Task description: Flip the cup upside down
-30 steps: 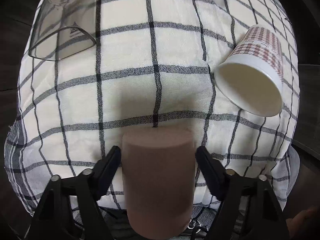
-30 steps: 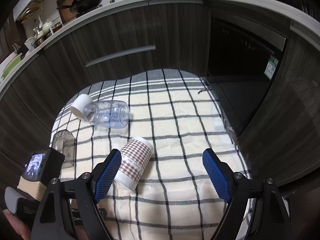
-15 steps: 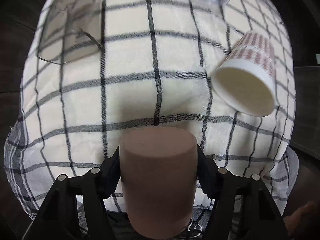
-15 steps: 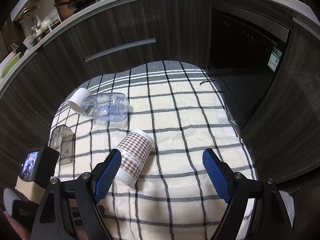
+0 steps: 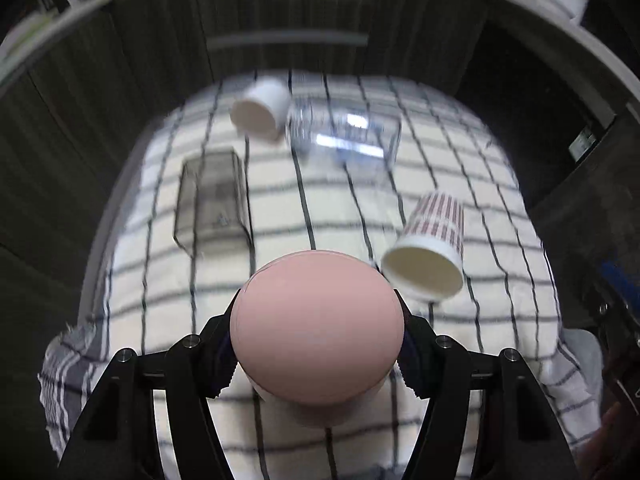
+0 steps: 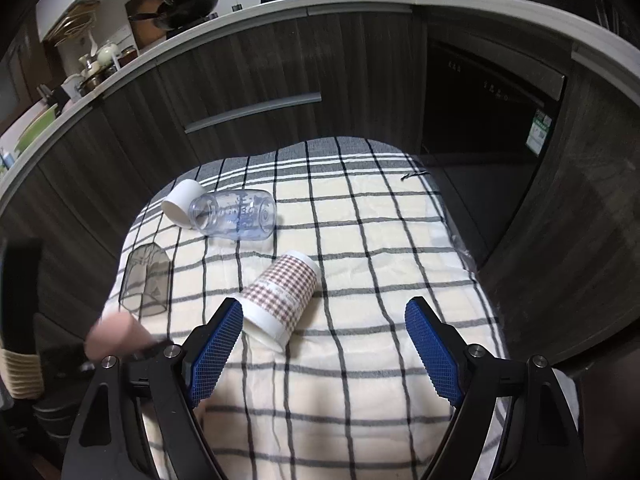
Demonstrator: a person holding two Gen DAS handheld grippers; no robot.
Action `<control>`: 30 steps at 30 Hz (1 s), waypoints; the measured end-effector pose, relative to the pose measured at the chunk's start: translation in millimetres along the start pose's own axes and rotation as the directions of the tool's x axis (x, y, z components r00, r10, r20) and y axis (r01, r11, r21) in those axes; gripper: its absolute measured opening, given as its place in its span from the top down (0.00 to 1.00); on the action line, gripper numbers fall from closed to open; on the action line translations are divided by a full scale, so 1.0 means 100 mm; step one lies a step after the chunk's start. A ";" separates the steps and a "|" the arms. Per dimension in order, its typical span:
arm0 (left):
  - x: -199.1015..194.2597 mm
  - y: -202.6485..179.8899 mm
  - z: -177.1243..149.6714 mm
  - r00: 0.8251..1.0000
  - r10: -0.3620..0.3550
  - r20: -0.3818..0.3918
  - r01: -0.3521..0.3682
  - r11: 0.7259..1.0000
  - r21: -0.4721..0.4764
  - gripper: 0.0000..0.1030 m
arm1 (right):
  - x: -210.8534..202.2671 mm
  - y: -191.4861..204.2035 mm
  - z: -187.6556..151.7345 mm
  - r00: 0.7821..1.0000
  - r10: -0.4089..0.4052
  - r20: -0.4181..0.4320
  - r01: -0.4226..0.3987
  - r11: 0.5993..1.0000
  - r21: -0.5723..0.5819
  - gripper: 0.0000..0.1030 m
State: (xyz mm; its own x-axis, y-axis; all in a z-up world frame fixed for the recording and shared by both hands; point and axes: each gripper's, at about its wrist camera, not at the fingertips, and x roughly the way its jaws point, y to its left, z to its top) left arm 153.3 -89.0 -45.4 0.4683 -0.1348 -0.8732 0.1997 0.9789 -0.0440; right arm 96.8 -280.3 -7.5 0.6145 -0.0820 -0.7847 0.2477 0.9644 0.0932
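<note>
My left gripper is shut on a pink cup, gripped at its sides and lifted off the checked cloth; its flat end faces the camera. The same pink cup shows blurred at the left edge of the right wrist view. My right gripper is open and empty above the near part of the cloth.
A checked paper cup lies on its side. A clear bottle, a white cup and a smoky clear cup lie farther back. Dark cabinets surround the table.
My left gripper closed on the pink cup, lifted it and tilted up, so the far cabinets come into its view. My right gripper stayed open and nearly still.
</note>
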 end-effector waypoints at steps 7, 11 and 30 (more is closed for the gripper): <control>-0.04 -0.03 -0.18 0.985 0.023 0.169 -0.024 1.000 0.003 0.37 | -0.06 0.02 -0.21 0.999 -0.049 -0.015 0.049 0.998 -0.035 0.19; 0.09 -0.02 -0.27 0.979 0.033 0.203 -0.037 0.999 0.014 0.37 | -0.02 0.05 -0.29 0.997 -0.072 -0.024 0.071 0.996 -0.051 0.19; 0.06 0.02 -0.32 0.988 0.010 0.154 -0.010 1.000 0.004 0.18 | -0.07 0.07 -0.25 0.994 -0.108 -0.013 0.107 0.993 -0.054 0.19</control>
State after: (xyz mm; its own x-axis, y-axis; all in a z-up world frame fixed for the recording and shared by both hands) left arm 129.2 -83.3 -66.3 0.5969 -0.1475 -0.7887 0.1987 0.9795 -0.0328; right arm 75.4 -266.5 -16.4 0.5741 -0.1823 -0.7982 0.2712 0.9622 -0.0248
